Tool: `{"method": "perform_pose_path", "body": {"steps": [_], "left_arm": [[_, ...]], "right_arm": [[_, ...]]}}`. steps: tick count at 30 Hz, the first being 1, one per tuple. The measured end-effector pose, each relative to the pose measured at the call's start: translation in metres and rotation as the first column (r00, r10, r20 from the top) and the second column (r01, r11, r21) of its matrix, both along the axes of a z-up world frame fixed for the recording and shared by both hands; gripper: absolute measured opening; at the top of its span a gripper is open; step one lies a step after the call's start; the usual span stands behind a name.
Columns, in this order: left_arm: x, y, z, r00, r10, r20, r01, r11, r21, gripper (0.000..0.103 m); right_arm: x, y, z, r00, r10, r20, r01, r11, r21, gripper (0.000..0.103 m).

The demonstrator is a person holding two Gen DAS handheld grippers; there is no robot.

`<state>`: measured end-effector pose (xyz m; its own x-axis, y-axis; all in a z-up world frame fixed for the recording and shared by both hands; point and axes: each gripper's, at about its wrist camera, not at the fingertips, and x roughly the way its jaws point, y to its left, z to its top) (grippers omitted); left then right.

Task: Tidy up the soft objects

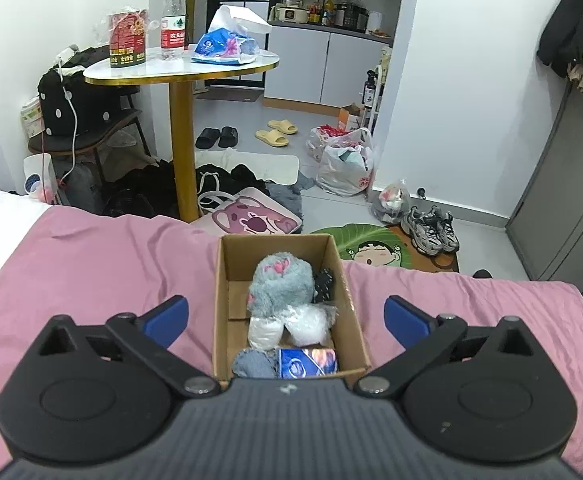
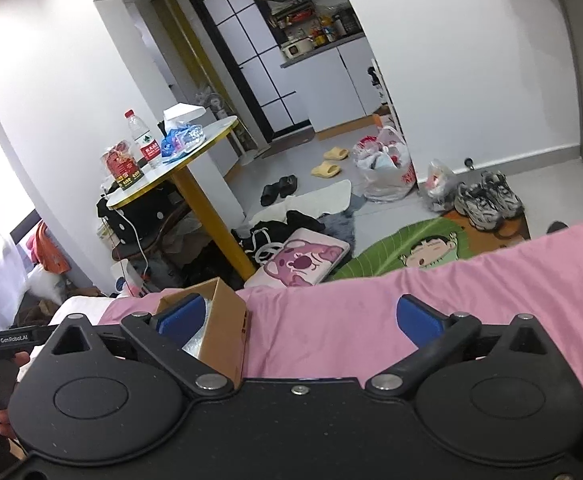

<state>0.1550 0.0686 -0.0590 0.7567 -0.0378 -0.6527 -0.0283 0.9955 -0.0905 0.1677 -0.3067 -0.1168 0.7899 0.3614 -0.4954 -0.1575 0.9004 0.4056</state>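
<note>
A cardboard box (image 1: 223, 280) stands on the pink bedsheet (image 1: 91, 272). It holds a grey fluffy plush (image 1: 281, 284), a dark sock (image 1: 323, 284), white soft bundles (image 1: 287, 326), a grey-blue cloth (image 1: 251, 364) and a blue tissue pack (image 1: 307, 362). My left gripper (image 1: 287, 316) is open and empty, just above the box's near end. My right gripper (image 2: 299, 316) is open and empty over the bare sheet (image 2: 331, 312), with the box (image 2: 227, 328) at its left finger.
A round gold-legged table (image 1: 179, 72) with a bottle (image 1: 173, 20), can and tissue bag stands beyond the bed. The floor holds slippers (image 1: 275, 132), bags (image 1: 347, 164), sneakers (image 1: 435, 228), a pink tote (image 1: 251, 220) and a green mat (image 1: 371, 246). A grey wardrobe (image 1: 563, 200) stands right.
</note>
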Motion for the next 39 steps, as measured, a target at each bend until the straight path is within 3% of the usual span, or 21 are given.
{"method": "perform_pose_path", "body": {"steps": [11, 21, 39], "left_arm": [[-0.037, -0.009, 0.002, 0.999, -0.05, 0.006, 0.05, 0.998, -0.044, 0.103], [-0.071, -0.013, 0.002, 0.997, -0.079, 0.007, 0.079, 0.996, -0.027, 0.103], [-0.099, -0.02, 0.008, 0.996, -0.092, 0.006, 0.092, 0.994, -0.055, 0.103]], "right_arm": [[-0.04, 0.016, 0.004, 1.0, 0.008, -0.005, -0.009, 0.999, -0.049, 0.103], [-0.063, 0.036, 0.014, 1.0, 0.027, 0.007, -0.026, 0.992, -0.123, 0.103], [-0.09, 0.07, 0.029, 0.994, 0.109, 0.021, -0.103, 0.975, -0.197, 0.103]]}}
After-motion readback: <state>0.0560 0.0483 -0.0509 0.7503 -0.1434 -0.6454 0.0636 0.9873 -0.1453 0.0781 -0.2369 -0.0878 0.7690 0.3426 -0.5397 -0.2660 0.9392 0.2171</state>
